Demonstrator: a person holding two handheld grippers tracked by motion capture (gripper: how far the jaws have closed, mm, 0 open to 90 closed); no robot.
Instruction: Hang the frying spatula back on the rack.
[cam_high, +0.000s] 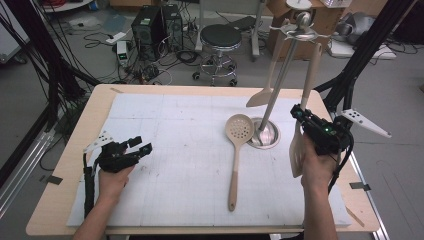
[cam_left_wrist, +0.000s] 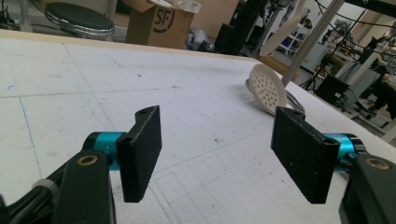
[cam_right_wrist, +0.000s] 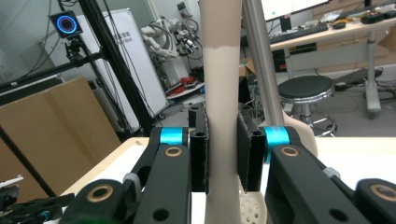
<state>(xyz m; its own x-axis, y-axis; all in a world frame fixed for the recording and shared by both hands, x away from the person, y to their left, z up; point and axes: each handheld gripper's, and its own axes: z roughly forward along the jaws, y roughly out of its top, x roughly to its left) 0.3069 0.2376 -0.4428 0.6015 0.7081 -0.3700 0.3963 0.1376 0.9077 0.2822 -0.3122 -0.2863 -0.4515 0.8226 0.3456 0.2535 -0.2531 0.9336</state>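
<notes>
At the near left of the bench (cam_high: 65, 200), we saw the left gripper (cam_high: 142, 145) resting low over the white mat (cam_high: 175, 150), its jaws standing wide apart with nothing between them. Further right lay a slotted spoon (cam_high: 236, 150), its head touching the rack's round base (cam_high: 272, 135). At the right edge, the right gripper (cam_high: 299, 114) had its jaws clamped on the handle of a beige spatula (cam_high: 305, 100), held upright just beside the rack's pole (cam_high: 280, 80), where another spatula (cam_high: 267, 82) hung.
</notes>
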